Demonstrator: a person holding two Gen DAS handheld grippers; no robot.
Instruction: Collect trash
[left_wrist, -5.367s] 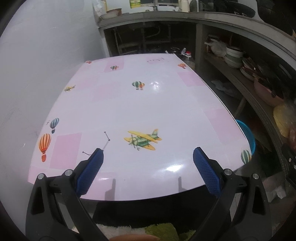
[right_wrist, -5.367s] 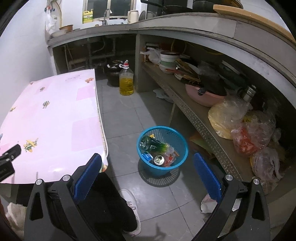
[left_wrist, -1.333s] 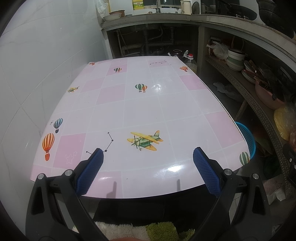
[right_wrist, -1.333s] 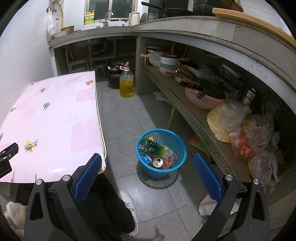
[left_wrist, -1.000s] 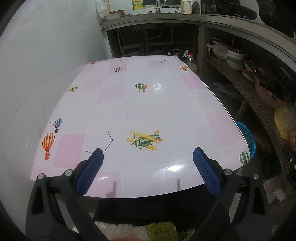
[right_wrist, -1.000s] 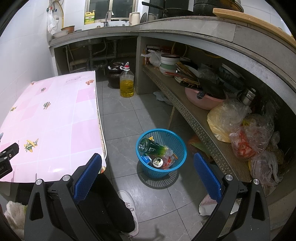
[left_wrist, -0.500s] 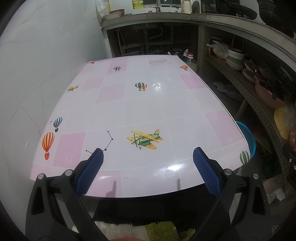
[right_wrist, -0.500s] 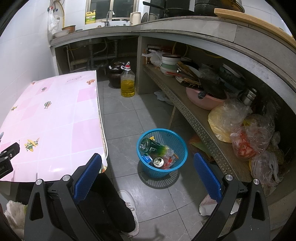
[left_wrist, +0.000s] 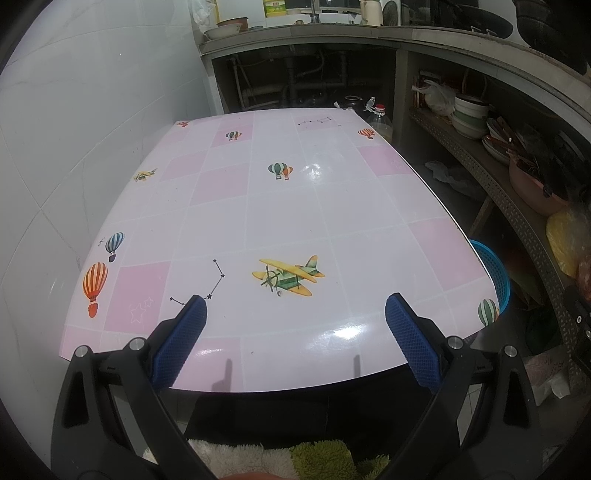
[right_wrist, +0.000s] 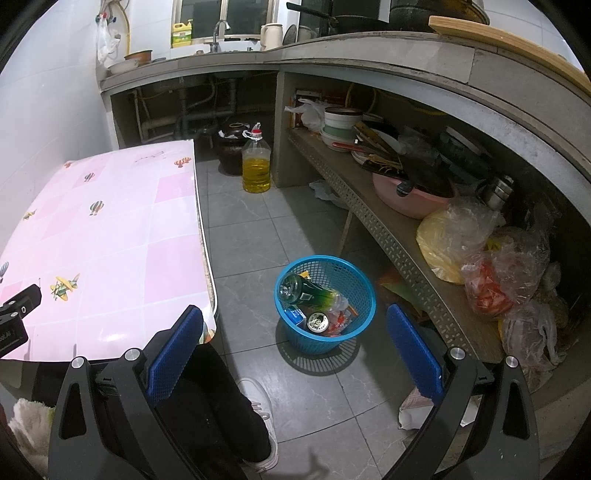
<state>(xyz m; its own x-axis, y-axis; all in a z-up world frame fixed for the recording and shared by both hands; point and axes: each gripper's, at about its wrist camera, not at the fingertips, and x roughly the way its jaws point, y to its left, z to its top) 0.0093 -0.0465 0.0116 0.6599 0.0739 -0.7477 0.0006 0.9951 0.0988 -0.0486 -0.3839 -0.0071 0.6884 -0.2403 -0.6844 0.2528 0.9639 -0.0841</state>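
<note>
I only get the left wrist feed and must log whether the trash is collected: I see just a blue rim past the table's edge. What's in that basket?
Observer: The right wrist view looks down into the blue basket: a green bottle lies tilted across the top.
Operator: Anything else in there?
Observer: Yes, a can sits upright below the bottle, its opened top facing up, beside red and blue wrappers.
Operator: Is the right gripper carrying anything?
Observer: No. The right gripper is open with nothing between its fingers, hanging over the floor near the basket.
Operator: Where does the basket stand?
Observer: On the grey tiled floor, between the table and the low shelf.
</note>
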